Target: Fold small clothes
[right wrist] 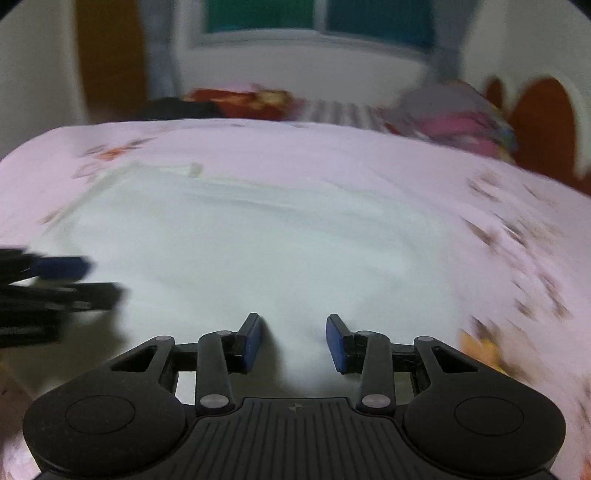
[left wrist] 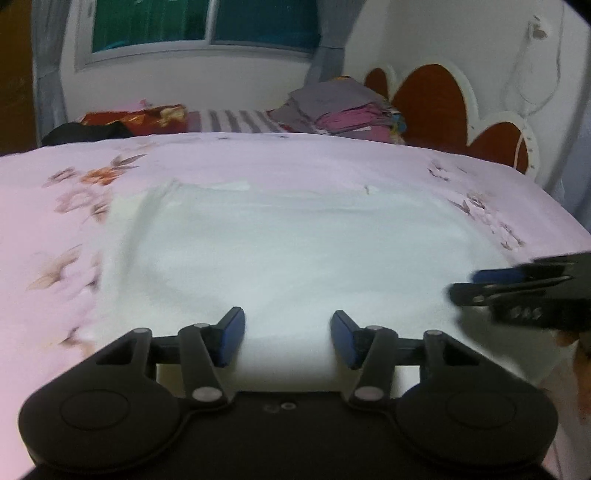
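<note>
A white garment [left wrist: 295, 240] lies spread flat on the pink floral bed sheet [left wrist: 44, 206]; it also fills the middle of the right wrist view [right wrist: 258, 240]. My left gripper [left wrist: 288, 336] is open, its blue pads over the garment's near edge. My right gripper [right wrist: 291, 339] is open too, over the same near edge. Each gripper shows in the other's view: the right one at the right edge [left wrist: 524, 291], the left one at the left edge [right wrist: 55, 288]. Both views are blurred.
A stack of folded clothes [left wrist: 340, 110] sits at the back right by a red and white headboard [left wrist: 443, 99]. A red and black bundle [left wrist: 122, 122] lies at the back left. A window [left wrist: 203, 22] is behind.
</note>
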Demonstrator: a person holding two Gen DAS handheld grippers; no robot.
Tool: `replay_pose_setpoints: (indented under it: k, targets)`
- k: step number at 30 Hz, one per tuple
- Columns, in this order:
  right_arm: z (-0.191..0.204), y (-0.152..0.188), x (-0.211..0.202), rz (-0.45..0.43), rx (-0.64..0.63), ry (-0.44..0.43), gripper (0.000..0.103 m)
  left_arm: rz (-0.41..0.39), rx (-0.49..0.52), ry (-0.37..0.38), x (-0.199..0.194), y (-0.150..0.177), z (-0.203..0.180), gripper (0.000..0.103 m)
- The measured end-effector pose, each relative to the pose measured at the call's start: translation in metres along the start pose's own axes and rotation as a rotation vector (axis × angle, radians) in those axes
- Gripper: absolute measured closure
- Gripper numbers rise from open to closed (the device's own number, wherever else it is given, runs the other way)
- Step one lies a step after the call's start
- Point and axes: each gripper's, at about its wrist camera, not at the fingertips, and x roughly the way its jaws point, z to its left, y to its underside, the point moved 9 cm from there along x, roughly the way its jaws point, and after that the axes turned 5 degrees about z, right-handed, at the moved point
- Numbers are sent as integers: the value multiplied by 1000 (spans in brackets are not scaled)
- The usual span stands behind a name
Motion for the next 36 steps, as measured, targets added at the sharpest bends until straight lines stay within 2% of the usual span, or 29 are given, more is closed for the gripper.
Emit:
replay_pose_setpoints:
  k: [1,3,5,9,10,11,14,16,19,25,27,29,31,33,36]
  targets:
    - [-4,1,-10,1,24,8,66,-11,-4,6,-10,2,0,52]
    - [3,6,-32,-45,25,-69,66,-29,0,33,-24,6,-6,51]
    - [21,18,-50,-54,-18,-116,66,-32,20,36,-35,16,-19,51]
    - [58,42,-57,-17,-32,-210,66,-12,-5,61,-40,34,-40,53]
    - [63,46,-56,-7,-33,-221,75,-8,-5,52,-41,37,-41,53]
    - [67,52,-55,8,-24,-224,79,-1,-13,48,-41,40,-41,53]
    - [76,60,-53,34,-4,-250,81,23,-30,30,-38,52,-34,51]
    - [81,63,-54,46,-29,-237,81,28,-25,2,-40,58,-26,51]
    - [67,69,-56,48,-35,-210,81,17,-45,-36,-52,62,-6,51]
    - [-17,83,-63,55,100,-44,81,9,-115,-73,-64,71,35,52]
    - [-41,87,-64,68,147,-21,81,8,-133,-69,-66,71,39,52]
    - [-47,83,-70,59,155,-16,81,-3,-135,-80,-70,67,37,51]
    - [-47,72,-83,7,152,-14,81,-15,-126,-89,-71,63,33,50]
    - [-46,65,-88,-16,163,-22,81,11,-143,-95,-64,65,35,50]
    - [-48,73,-70,55,167,7,81,18,-139,-96,-61,70,36,50]
